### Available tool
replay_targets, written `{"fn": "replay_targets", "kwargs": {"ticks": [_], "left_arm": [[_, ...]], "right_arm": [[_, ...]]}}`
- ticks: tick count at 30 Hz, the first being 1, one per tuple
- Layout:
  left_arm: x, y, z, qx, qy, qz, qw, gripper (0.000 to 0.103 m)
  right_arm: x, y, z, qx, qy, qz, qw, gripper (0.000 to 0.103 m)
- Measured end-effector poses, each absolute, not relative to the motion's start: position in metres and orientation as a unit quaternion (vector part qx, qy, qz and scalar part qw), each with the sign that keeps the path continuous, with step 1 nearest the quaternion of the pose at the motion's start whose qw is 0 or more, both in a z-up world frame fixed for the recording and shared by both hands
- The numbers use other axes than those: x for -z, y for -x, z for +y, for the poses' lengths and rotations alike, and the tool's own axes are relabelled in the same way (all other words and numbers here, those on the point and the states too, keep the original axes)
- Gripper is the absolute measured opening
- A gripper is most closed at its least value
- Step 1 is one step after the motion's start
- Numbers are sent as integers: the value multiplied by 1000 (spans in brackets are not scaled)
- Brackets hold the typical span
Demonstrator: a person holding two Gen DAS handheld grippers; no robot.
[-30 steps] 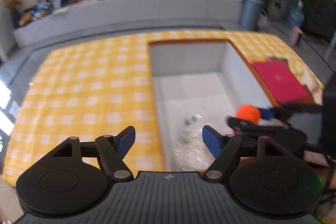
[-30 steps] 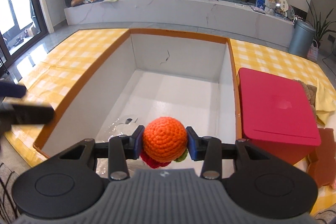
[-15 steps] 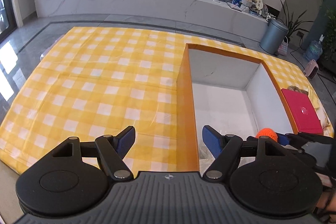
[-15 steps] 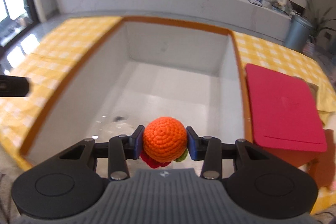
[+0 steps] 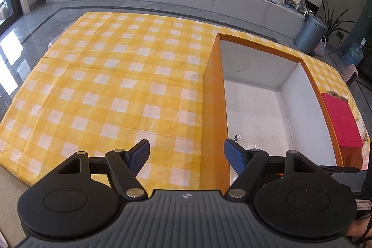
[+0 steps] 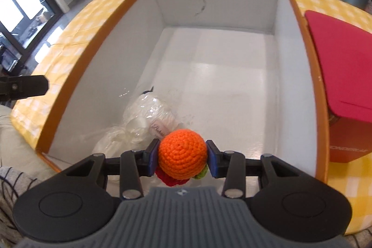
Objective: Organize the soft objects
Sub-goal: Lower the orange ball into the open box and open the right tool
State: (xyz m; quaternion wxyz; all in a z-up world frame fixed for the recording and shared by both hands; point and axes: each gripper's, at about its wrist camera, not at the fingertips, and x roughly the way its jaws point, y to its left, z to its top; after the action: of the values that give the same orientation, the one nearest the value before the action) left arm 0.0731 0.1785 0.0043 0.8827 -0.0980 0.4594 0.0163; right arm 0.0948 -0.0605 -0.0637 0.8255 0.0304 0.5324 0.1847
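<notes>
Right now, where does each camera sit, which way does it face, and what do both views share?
Left wrist: on the left tongs, open and empty, looking down at the yellow checked cloth; a bit of hand shows at the bottom right corner.
Right wrist: on the right tongs, shut on an orange crochet ball, looking down into the box.
Shared: the orange-rimmed white box and the red lid.

red and green crochet bits [image 6: 173, 179] mostly hidden under ball [image 6: 182, 153] (perhaps leaves)

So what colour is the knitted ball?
Orange ball, clearest in the right wrist view.
</notes>
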Motion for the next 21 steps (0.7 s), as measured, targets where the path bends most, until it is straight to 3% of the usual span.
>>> {"fn": "replay_targets", "kwargs": {"ticks": [6,7,9,10,16,21], "left_arm": [[-2,-75,179,-16,100,470,877,86],[-1,-75,178,-16,98,471,877,86],[-1,-75,178,-16,95,472,876,86],[-1,-75,178,-17,96,472,876,86],[-2,-74,179,-16,95,471,877,86],[-2,-74,178,-16,91,473,876,86]], "right_arm": [[65,-91,-54,-199,-68,538,816,46],[63,-90,-49,-191,-46,536,821,50],[58,-90,-46,-155,-13,538,828,76],[56,-90,-46,-144,-3,540,829,79],[30,-86,-62,-166,-70,496,849,88],[21,-90,-71,-162,-115,458,867,88]]}}
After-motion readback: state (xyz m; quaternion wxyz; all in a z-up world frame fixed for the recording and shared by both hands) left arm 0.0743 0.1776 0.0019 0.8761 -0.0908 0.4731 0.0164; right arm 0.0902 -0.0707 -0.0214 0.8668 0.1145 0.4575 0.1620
